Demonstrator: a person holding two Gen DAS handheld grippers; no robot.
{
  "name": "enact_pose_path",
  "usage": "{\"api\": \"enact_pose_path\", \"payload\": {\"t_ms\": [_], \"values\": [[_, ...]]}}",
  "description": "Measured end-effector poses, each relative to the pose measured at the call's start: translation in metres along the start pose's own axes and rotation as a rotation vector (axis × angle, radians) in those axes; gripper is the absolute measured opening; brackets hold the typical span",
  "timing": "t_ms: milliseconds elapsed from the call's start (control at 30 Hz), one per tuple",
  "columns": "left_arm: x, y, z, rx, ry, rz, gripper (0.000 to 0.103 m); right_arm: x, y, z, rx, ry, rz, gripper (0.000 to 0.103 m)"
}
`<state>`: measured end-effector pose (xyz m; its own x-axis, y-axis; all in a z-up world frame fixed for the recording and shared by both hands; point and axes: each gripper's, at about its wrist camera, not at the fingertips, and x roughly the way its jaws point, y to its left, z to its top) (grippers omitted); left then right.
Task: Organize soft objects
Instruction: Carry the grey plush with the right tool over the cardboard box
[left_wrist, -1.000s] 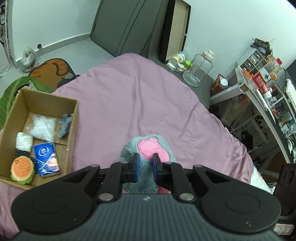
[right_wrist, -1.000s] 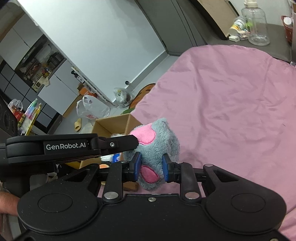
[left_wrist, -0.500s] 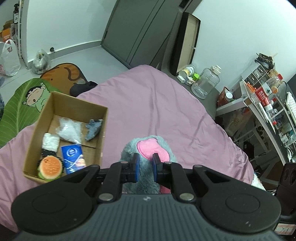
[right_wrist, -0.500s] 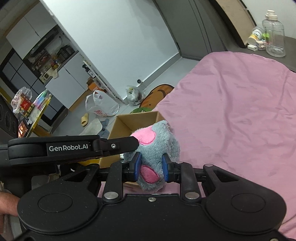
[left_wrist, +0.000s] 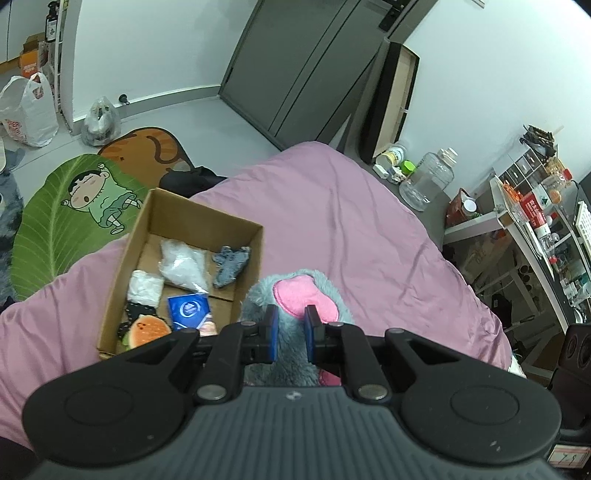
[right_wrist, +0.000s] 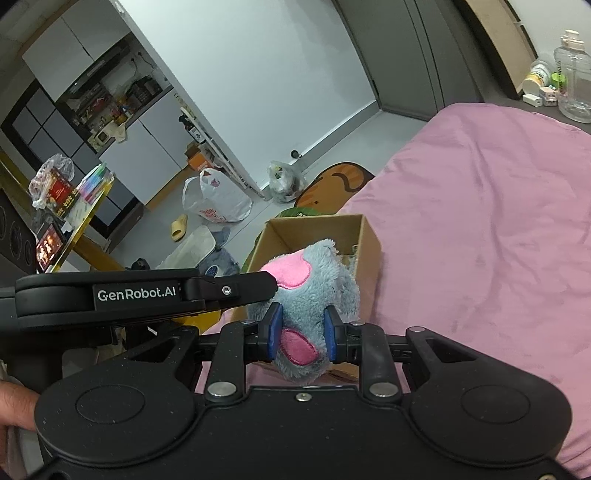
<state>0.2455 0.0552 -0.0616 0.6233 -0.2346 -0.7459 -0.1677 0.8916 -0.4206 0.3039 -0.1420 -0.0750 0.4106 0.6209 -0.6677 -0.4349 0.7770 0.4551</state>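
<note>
Both grippers grip the grey-pink plush toy (left_wrist: 295, 295) w/ blue pads pinched into its fur. Left gripper (left_wrist: 289, 334) is closed tight on fur below a pink ear patch; right gripper (right_wrist: 301, 334), jaws a bit wider, clamps it either side of a pink patch. Toy hangs above the pink bedspread (left_wrist: 351, 221). Cardboard box (left_wrist: 255, 236) sits just left-fwd of left gripper; inside: burger toy (left_wrist: 147, 328), blue packet (left_wrist: 188, 310), clear bag (left_wrist: 181, 264), grey rag (left_wrist: 231, 264).

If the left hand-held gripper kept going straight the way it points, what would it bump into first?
Probably the pink bedcover. The left hand-held gripper is clamped on the grey plush toy, beside the cardboard box, and points down at the bed; depth is unclear.
</note>
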Motion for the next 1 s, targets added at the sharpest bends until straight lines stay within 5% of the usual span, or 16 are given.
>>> {"api": "enact_pose_path", "payload": {"t_ms": [533, 1000], "values": [[0.013, 0.050, 0.010, -0.055, 0.042, 0.008, 0.013, 0.040, 0.018, 0.002, -0.007, 0.072, -0.011, 0.024], [0.058, 0.080, 0.008, -0.086, 0.161, 0.014, 0.014, 0.078, 0.010, -0.004, 0.024, 0.173, -0.070, 0.024]]}}
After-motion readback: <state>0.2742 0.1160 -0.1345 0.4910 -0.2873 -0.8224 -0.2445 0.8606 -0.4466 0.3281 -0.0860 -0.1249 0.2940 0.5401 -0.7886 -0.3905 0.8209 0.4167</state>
